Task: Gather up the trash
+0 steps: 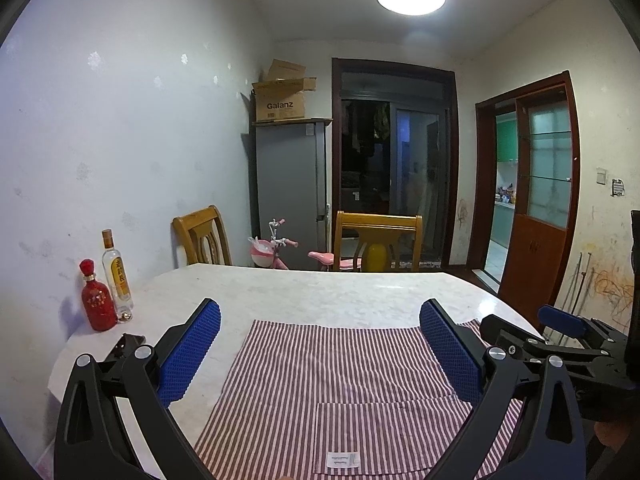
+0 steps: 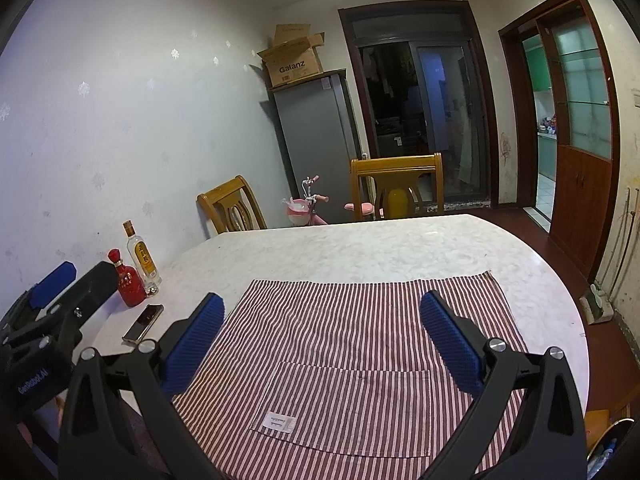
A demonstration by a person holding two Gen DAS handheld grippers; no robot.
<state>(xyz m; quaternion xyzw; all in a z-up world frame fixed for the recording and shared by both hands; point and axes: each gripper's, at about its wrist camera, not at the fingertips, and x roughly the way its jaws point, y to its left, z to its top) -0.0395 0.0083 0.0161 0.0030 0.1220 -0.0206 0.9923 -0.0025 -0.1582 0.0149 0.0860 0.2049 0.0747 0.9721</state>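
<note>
My left gripper [image 1: 320, 344] is open and empty, held above a red-and-white striped cloth [image 1: 332, 392] on a marble table [image 1: 320, 288]. My right gripper [image 2: 322, 340] is open and empty above the same cloth [image 2: 360, 340]. Each gripper shows in the other's view: the right one at the right edge [image 1: 560, 332], the left one at the left edge [image 2: 60, 300]. No loose trash shows on the table. A red bottle [image 1: 96, 300] and a clear bottle [image 1: 117, 276] stand at the table's left edge by the wall.
A phone [image 2: 144, 322] lies left of the cloth. Two wooden chairs [image 1: 378, 240] [image 1: 202, 236] stand at the table's far side, with a pink child's bike [image 1: 276, 252] and a grey fridge [image 1: 290, 176] behind. An open doorway is at the right [image 1: 504, 192].
</note>
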